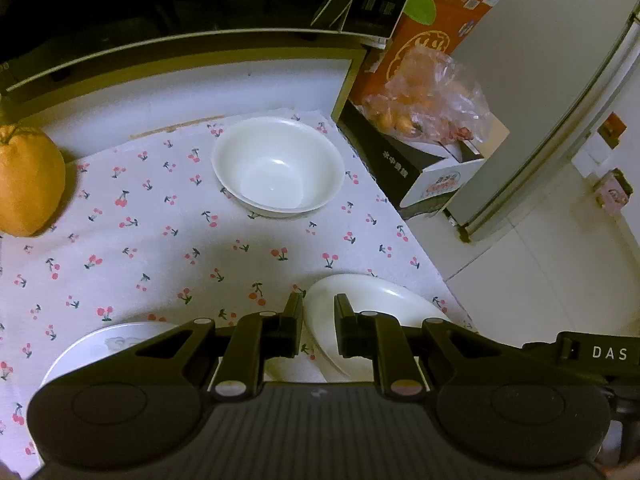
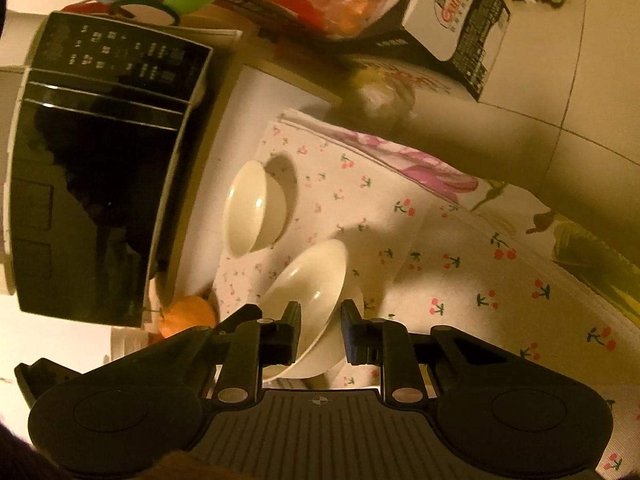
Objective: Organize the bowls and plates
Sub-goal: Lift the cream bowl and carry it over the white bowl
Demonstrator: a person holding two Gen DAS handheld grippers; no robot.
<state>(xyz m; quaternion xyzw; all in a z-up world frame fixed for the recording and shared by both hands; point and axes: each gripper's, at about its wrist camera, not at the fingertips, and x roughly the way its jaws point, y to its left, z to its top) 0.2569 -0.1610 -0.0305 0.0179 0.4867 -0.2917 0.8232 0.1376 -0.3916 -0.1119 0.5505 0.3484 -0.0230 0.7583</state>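
Note:
In the left wrist view a white bowl (image 1: 278, 166) stands upright on the cherry-print cloth (image 1: 160, 248). My left gripper (image 1: 318, 312) has its jaws astride the rim of a tilted white dish (image 1: 380, 300), with a small gap showing. A white plate (image 1: 100, 346) lies at the lower left, partly hidden by the gripper. In the right wrist view my right gripper (image 2: 320, 320) has its jaws astride the rim of a white bowl (image 2: 312, 280). Another white bowl (image 2: 252, 210) sits beyond it on the cloth (image 2: 460, 272).
An orange fruit (image 1: 28, 180) sits at the left on the cloth and shows in the right wrist view (image 2: 188, 314). A black microwave (image 2: 100, 160) stands behind the table. Boxes and a bag of fruit (image 1: 432, 100) stand past the table's right edge, beside a fridge (image 1: 560, 120).

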